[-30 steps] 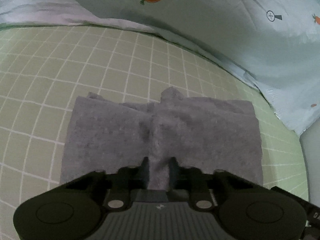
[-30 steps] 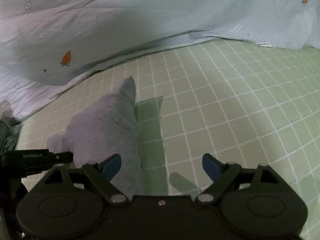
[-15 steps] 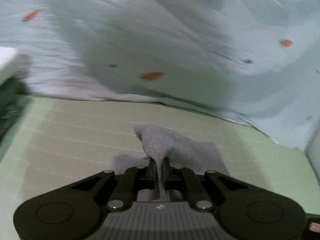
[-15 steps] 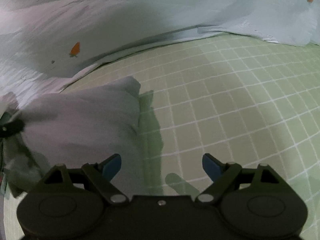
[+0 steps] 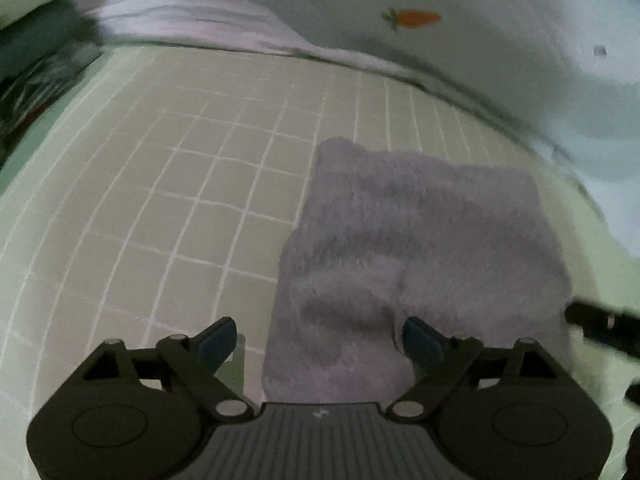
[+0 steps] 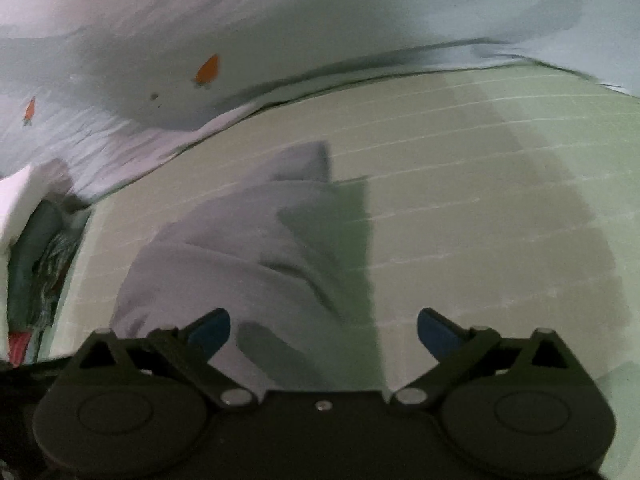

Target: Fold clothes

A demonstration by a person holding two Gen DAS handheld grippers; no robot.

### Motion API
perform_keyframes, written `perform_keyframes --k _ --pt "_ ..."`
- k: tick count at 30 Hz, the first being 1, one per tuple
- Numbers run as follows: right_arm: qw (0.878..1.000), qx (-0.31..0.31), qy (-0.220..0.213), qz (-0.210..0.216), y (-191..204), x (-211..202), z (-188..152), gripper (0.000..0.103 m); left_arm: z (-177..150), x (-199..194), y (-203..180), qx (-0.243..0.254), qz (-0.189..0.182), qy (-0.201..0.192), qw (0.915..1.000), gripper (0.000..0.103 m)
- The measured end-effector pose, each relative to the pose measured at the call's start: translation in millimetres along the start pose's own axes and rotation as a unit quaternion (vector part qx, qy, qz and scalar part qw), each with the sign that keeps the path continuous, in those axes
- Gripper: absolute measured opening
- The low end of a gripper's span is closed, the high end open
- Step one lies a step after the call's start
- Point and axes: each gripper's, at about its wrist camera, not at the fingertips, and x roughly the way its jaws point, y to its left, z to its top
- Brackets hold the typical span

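Here the green checked bed sheet (image 5: 192, 184) carries the folded grey cloth (image 5: 420, 248), just released as the left gripper (image 5: 320, 338) and right gripper (image 6: 324, 328) jaws are opening empty, so another fold needs a fresh edge grasp.

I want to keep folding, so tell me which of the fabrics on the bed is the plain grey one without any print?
The fuzzy grey towel lying on the green checked sheet. The pale blue quilt behind it carries orange carrots.
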Motion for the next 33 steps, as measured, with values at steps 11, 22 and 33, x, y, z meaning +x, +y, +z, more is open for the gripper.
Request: perform_keyframes --k 11,22,33 --pt "0.996 -0.062 0.039 0.044 31.4 63.3 12.0 0.071 5.0 15.6 -8.4 -0.021 -0.038 -0.008 0.999 0.06" --pt "0.985 -0.079 0.03 0.153 66.2 -0.8 -0.9 0.027 -26.7 -58.6 -28.7 -0.083 -0.083 -0.039 0.9923 0.021" --pt "0.943 -0.138 -0.003 0.302 185.6 -53.2 39.9 0.026 -8.6 -194.3 36.6 -0.127 -0.016 -0.194 0.9726 0.02"
